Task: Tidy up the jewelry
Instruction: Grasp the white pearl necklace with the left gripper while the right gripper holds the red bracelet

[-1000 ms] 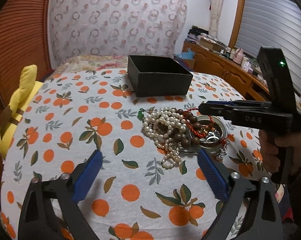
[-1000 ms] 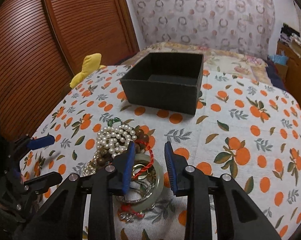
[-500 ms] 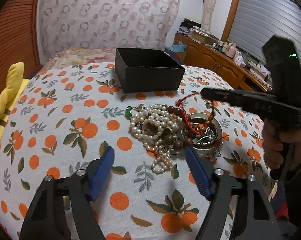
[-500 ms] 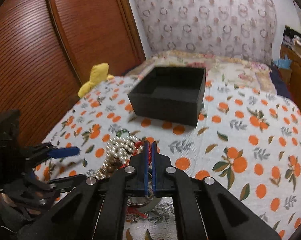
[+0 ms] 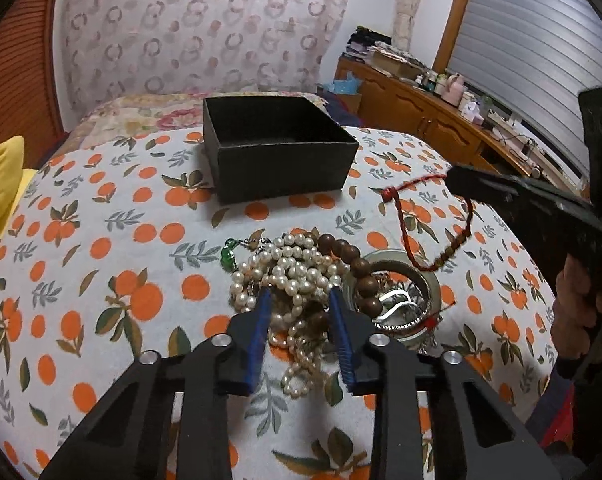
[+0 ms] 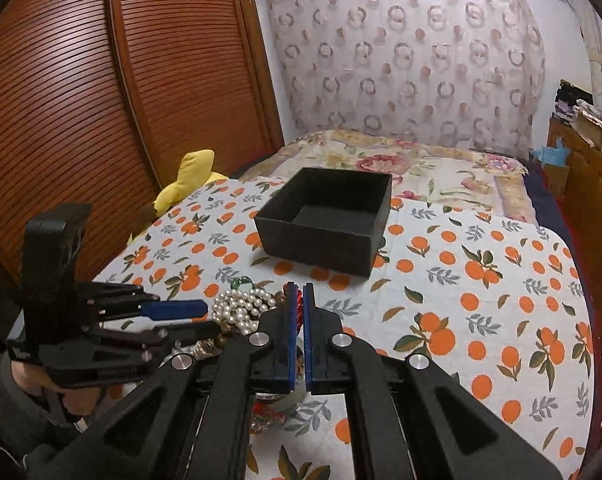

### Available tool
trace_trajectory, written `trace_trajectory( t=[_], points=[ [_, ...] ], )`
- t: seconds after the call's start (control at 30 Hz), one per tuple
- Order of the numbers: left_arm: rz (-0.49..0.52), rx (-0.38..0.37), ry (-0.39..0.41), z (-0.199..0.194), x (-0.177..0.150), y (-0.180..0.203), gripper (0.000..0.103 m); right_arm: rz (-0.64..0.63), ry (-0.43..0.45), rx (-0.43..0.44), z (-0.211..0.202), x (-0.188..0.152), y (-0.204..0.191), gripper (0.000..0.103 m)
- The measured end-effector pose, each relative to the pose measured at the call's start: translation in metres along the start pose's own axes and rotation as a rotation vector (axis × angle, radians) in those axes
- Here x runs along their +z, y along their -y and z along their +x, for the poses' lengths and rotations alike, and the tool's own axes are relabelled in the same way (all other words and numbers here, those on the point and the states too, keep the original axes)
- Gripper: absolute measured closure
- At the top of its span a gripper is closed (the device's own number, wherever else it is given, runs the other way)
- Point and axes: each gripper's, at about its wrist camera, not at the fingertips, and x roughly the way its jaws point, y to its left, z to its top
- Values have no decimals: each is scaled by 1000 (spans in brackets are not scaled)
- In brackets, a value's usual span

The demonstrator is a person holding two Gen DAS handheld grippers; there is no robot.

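Note:
A heap of jewelry lies on the orange-print cloth: a white pearl necklace [image 5: 289, 276], a brown bead bracelet [image 5: 355, 266] and a round tin [image 5: 425, 284] with silver pieces. My left gripper [image 5: 299, 300] is partly open, its fingers astride the pearls. My right gripper [image 6: 300, 300] is shut on a red cord bracelet [image 5: 429, 232] and holds it in the air above the tin; it also shows in the left wrist view [image 5: 455, 178]. An open, empty black box [image 5: 277, 148] stands behind the heap; it also shows in the right wrist view [image 6: 329, 220].
A yellow plush toy [image 5: 1, 188] lies at the cloth's left edge. A wooden sideboard [image 5: 429, 120] with clutter runs along the right. A slatted wooden door [image 6: 101, 100] stands on the left. A flowered bedspread [image 6: 421, 168] lies behind the box.
My right gripper closed on the red cord bracelet and lifted it off the tin. My left gripper moved in over the pearls and its fingers narrowed.

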Motion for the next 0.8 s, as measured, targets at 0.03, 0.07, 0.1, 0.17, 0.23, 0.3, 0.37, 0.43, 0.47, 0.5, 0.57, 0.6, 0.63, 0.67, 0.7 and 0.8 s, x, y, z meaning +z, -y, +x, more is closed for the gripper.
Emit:
trace_trajectory(
  t=[0.03,0.07,0.1,0.17,0.23,0.3,0.37,0.43,0.47,0.5,0.57,0.6,0.63,0.67,0.7,0.8],
  points=[
    [-5,0,-5,3,1,-1,83,2,-2,-2,1,-2,0,100],
    [-10,-3,-8,5,1,-2,84,6,-5,-4,2,-3,2,100],
    [-17,-11,-9,6,1,-3,84,9,-6,-6,2,-4,2,100],
    [-28,-6,-10,8,1,-6,91,12,-7,-7,3,-7,3,100],
    [-42,-18,-18,11,0,-11,98,17,-9,-7,3,-8,4,100],
    [-50,-36,-18,10,-2,-14,99,18,-12,-9,4,-9,4,100],
    [-50,-31,-14,8,-2,-17,99,17,-15,-11,4,-11,4,100],
    [-48,-28,-2,3,0,-18,99,17,-15,-11,4,-12,5,100],
    [-48,-24,9,-2,2,-19,99,17,-14,-11,4,-11,4,100],
    [-46,-21,21,-6,4,-20,99,17,-14,-11,4,-11,4,100],
    [-43,-16,46,-17,10,-21,99,15,-12,-10,4,-11,4,100],
    [-42,-13,59,-23,14,-22,99,14,-10,-10,3,-11,4,100],
    [-41,-12,67,-27,16,-23,99,12,-8,-10,3,-11,3,100],
    [-38,-10,83,-33,21,-22,99,11,-5,-10,2,-11,2,100],
    [-35,-8,93,-38,24,-22,99,10,-2,-9,1,-10,1,100],
    [-29,-4,120,-50,32,-22,99,9,5,-7,-1,-9,0,100]
  ],
)
